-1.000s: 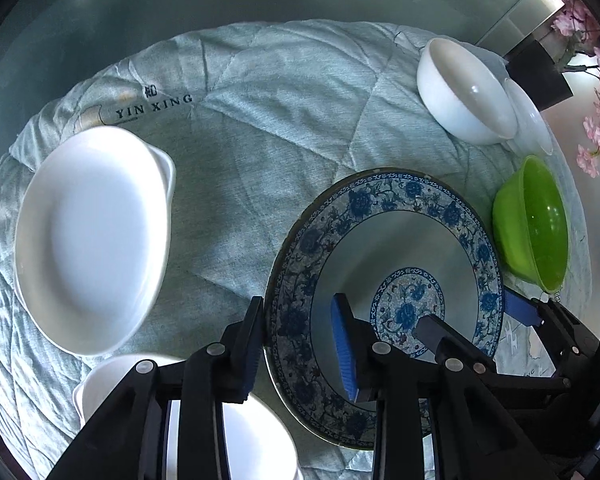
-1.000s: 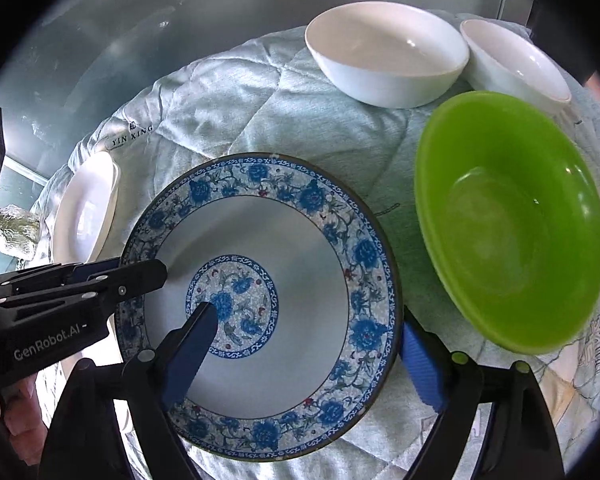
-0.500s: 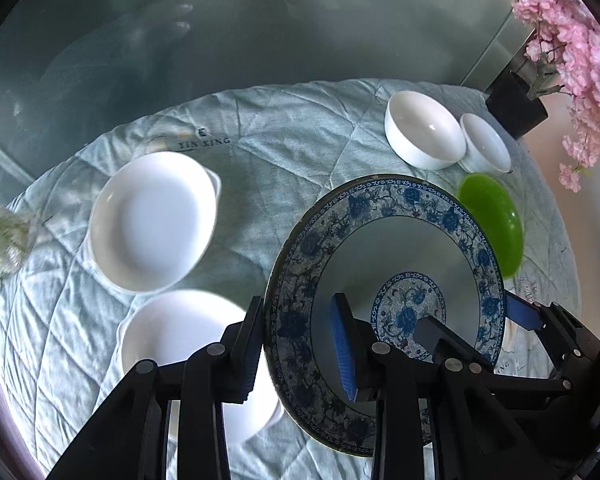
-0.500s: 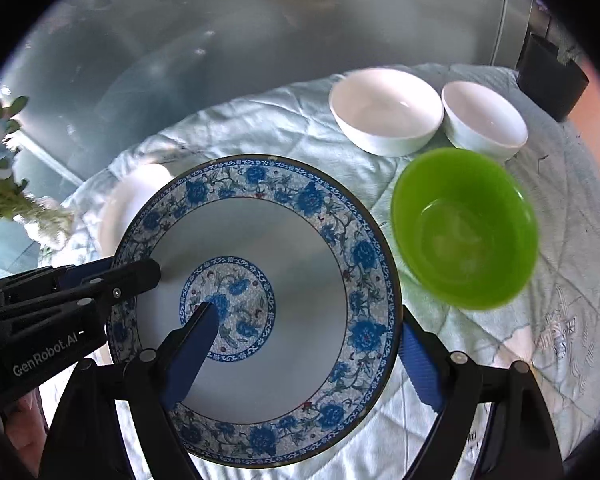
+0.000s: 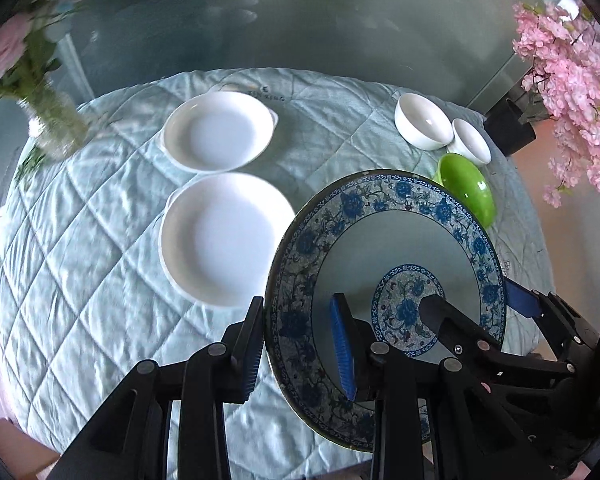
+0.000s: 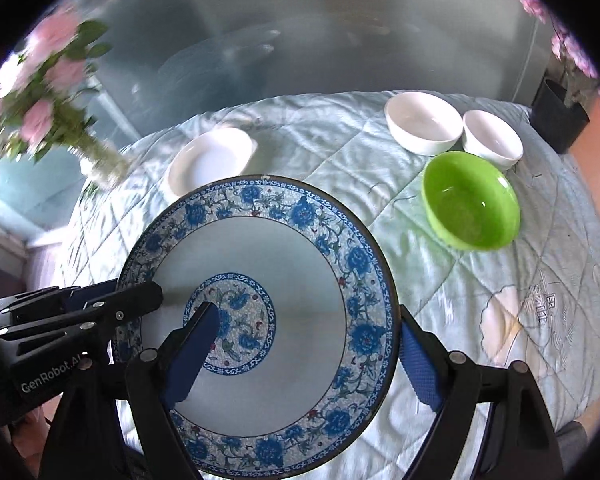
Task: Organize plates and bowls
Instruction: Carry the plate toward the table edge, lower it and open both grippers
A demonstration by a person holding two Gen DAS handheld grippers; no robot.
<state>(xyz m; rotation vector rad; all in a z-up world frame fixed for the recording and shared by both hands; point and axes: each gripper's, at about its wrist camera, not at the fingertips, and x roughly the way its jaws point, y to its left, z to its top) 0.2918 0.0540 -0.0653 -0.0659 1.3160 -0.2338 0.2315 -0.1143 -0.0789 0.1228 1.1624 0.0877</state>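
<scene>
Plate status: we've got the blue-patterned plate [image 6: 284, 280] pinched on both sides and held in the air, tilted, above the quilted cloth [image 5: 100, 280] covering the bench. Left claw [image 5: 300, 344] clamps the plate's left rim, one finger under it, one on its face. Right claw [image 6: 304, 356] clamps the opposite rim, jaws spread wide, one finger on the centre medallion, the other outside the edge. Below on the cloth, two white shallow dishes [image 5: 220, 132] sit just beside each other, left of the plate. Green bowl [image 6: 472, 200] sits to the right, with a large white bowl [image 6: 424, 122] and a small white bowl [image 6: 492, 138] close behind it. Pink flowers [image 5: 572, 64] at the far right; a vase with roses [image 5: 32, 80] at the far left, blurred.
</scene>
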